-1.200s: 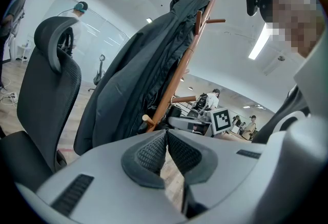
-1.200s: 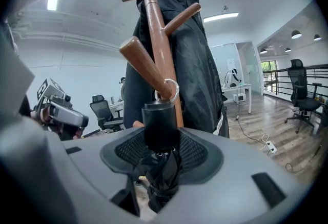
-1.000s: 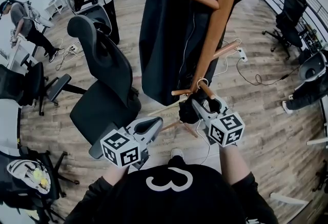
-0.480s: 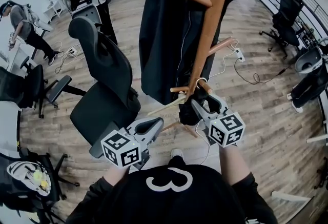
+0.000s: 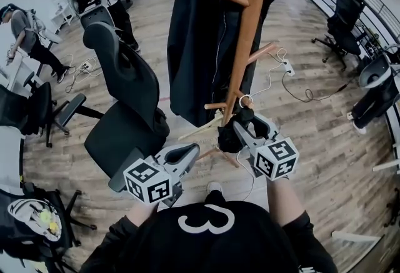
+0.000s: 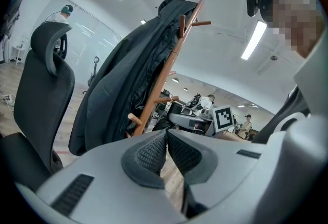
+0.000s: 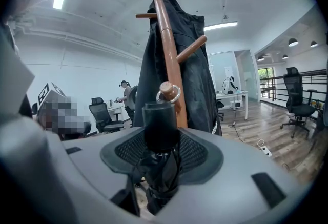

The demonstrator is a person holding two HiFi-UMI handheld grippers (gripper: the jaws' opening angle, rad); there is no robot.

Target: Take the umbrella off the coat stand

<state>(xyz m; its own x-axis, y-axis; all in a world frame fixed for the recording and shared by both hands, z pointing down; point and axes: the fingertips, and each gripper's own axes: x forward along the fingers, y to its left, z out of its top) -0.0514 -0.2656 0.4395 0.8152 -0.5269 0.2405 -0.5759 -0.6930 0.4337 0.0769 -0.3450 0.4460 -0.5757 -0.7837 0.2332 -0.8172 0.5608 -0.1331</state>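
Note:
A wooden coat stand [image 5: 247,34] carries a black coat [image 5: 200,47]. My right gripper [image 5: 240,128] is shut on a folded black umbrella [image 5: 230,135], held just below a low peg [image 5: 240,100] of the stand. In the right gripper view the umbrella [image 7: 161,130] stands upright between the jaws, and its wrist loop [image 7: 169,93] circles the peg's rounded tip. My left gripper [image 5: 187,153] hangs lower left, apart from the stand. Its pads [image 6: 154,151] are pressed together with nothing between them.
A black office chair [image 5: 125,97] stands close on the stand's left. The stand's legs [image 5: 206,131] spread over the wood floor by my feet. Cables and a power strip [image 5: 287,69] lie to the right. More chairs [image 5: 347,15] and desks are farther out.
Both grippers keep their places. The head view has drifted a little, so the stand and coat sit slightly higher and further left. The umbrella stays gripped under the peg.

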